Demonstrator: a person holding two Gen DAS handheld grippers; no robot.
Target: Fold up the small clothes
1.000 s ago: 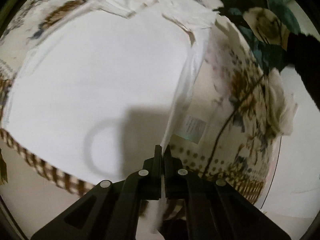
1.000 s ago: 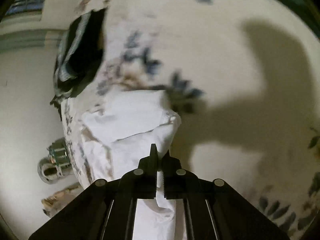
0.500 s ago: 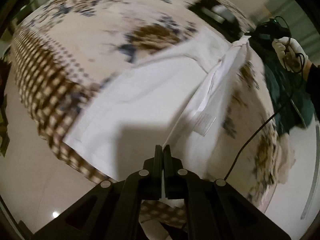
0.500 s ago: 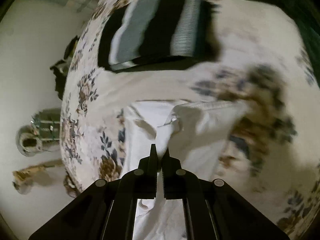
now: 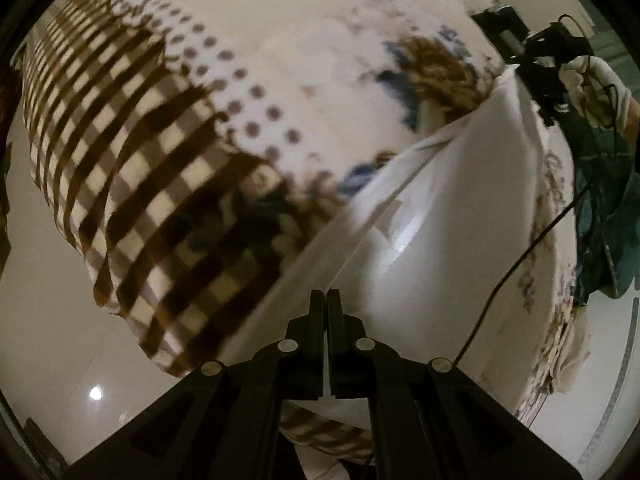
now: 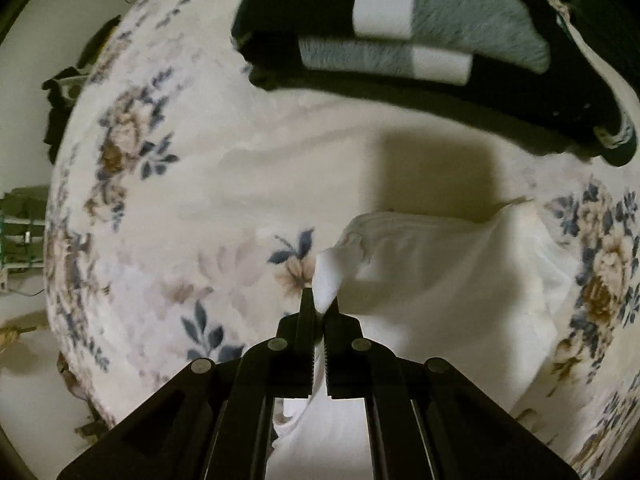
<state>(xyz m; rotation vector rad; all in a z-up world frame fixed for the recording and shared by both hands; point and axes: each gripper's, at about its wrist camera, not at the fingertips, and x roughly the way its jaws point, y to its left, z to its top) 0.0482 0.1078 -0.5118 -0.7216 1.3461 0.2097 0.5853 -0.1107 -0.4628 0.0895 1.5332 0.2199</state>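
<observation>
A white garment is stretched above a floral bedspread. My left gripper is shut on one corner of it. The cloth runs up and right to my right gripper, held in a white-gloved hand. In the right wrist view my right gripper is shut on a bunched white corner, and the garment hangs folded over itself above the bedspread.
A folded black, grey and white striped garment lies at the far side of the bed. The bedspread's brown checked border drapes over the edge to a pale floor. A dark green cloth and a cable are at right.
Both grippers have swung the white garment across the bed; the left view now faces the checked border, and the striped garment has moved nearer the top of the right view.
</observation>
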